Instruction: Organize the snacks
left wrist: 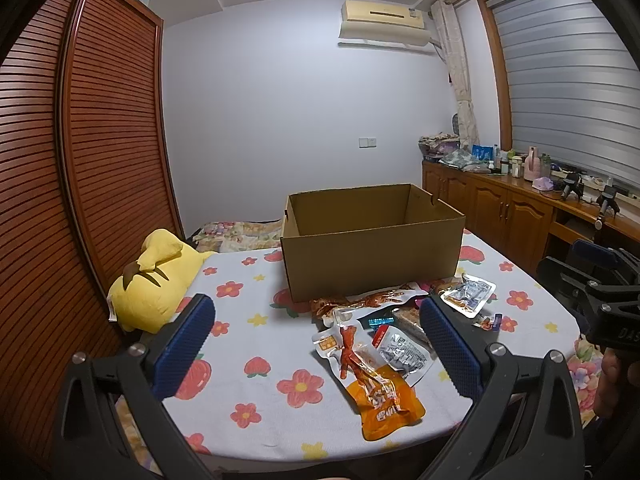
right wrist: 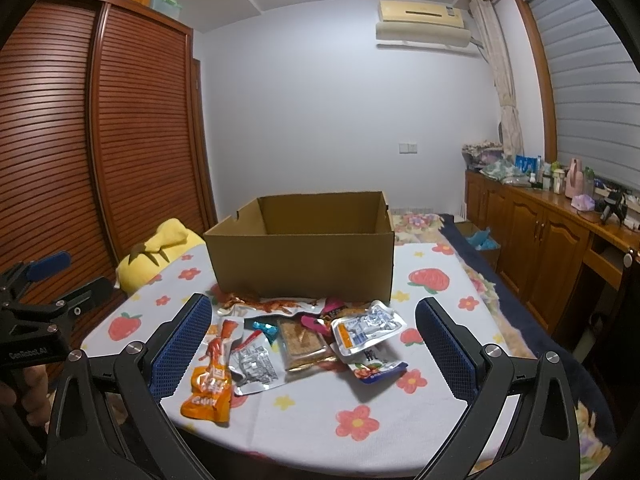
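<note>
Both tongs, left tongs [left wrist: 316, 340] and right tongs [right wrist: 314, 340], gape wide, empty, above snack packets [right wrist: 304, 344] heaped before open cardboard box [right wrist: 300, 256], ready for loading.

A home bedroom: a bed under a flower-printed white sheet [left wrist: 256, 344], a slatted brown wooden wardrobe [left wrist: 100, 152], a cream wall-mounted air conditioner [left wrist: 382, 14].

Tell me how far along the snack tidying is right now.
Nothing looks done yet: the part of the cardboard box interior that shows holds nothing, though its floor is hidden. Nothing is in hand either; the left gripper and right gripper are both open. Left to do is the whole pile in front of the box, including the orange packet, silver packet and brown bar.
</note>
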The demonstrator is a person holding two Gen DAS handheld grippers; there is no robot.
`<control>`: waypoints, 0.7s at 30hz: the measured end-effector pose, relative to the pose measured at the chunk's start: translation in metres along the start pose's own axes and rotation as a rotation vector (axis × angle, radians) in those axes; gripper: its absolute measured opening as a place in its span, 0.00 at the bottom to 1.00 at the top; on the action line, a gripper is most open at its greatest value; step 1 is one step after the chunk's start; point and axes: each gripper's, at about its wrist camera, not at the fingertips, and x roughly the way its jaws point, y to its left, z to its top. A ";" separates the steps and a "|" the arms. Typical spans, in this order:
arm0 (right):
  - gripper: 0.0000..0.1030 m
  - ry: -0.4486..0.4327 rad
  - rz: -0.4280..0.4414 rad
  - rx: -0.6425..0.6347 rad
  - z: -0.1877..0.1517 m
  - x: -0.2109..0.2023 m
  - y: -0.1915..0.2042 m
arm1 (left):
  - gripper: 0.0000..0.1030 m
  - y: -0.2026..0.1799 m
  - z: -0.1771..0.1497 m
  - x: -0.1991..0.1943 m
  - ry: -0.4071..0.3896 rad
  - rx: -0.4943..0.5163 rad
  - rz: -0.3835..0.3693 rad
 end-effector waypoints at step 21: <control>1.00 -0.004 0.000 -0.001 -0.001 -0.001 -0.001 | 1.00 -0.003 0.002 -0.005 -0.010 0.003 -0.004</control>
